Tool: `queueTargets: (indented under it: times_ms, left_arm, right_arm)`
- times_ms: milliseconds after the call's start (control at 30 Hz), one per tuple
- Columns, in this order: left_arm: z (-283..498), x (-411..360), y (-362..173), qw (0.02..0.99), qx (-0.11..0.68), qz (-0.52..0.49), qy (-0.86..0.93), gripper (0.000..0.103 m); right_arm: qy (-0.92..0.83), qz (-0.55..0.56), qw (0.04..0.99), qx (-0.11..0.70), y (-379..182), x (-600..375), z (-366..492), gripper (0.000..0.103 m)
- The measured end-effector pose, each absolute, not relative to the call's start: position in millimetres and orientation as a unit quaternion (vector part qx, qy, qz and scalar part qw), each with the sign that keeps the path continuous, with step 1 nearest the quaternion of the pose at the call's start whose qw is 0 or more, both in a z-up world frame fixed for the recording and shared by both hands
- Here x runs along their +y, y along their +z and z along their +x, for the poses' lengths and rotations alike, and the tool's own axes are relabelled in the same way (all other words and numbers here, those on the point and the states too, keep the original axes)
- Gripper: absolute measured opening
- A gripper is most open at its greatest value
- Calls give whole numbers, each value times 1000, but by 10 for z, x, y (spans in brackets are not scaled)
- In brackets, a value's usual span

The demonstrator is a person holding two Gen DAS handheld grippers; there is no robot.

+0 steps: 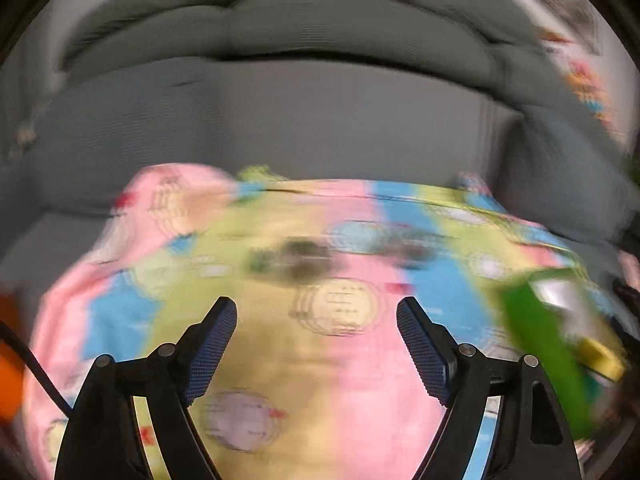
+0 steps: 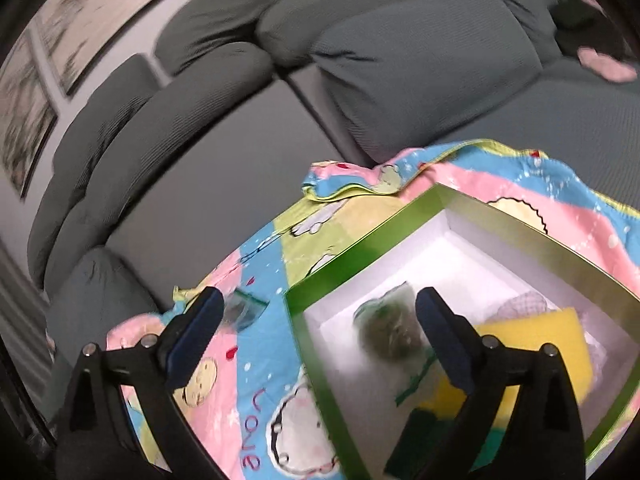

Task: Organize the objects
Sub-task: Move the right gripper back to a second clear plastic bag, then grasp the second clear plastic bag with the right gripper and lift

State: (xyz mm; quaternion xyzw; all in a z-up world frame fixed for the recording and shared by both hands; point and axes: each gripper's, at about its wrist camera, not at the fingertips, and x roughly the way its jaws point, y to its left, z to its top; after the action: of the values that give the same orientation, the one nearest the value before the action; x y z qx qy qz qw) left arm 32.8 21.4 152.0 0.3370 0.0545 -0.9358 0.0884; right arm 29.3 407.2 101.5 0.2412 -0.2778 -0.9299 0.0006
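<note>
A green-rimmed box with a white inside sits on a pastel cartoon cloth. In it lie a clear bag of dark green stuff, a yellow sponge and a pale netted item. My right gripper is open and empty above the box's near left corner. A small clear bag lies on the cloth by its left finger. My left gripper is open and empty over the cloth. The green box shows blurred at right, and a dark blurred item lies ahead.
A grey sofa with thick cushions lies behind the cloth. A pink object rests on the sofa at far right. Something orange is at the left edge. Framed pictures hang on the wall.
</note>
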Motion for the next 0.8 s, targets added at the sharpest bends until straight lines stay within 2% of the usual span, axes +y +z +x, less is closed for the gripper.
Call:
queueTargets:
  times_ms: [100, 233, 600, 800]
  left_arm:
    - [263, -72, 1431, 119, 53, 355, -926, 83]
    - [194, -440, 1298, 129, 98, 378, -912, 83]
    - [123, -1035, 1015, 127, 213, 424, -871, 83]
    - [91, -1140, 979, 119, 234, 433, -862, 83]
  right_arm:
    - [-924, 236, 25, -300, 1002, 3925, 484, 99]
    - [-910, 263, 51, -316, 1037, 3610, 420, 99]
    - [-872, 424, 147, -195, 1117, 1790, -934, 99]
    - [-853, 482, 171, -108, 941, 781, -1674, 98]
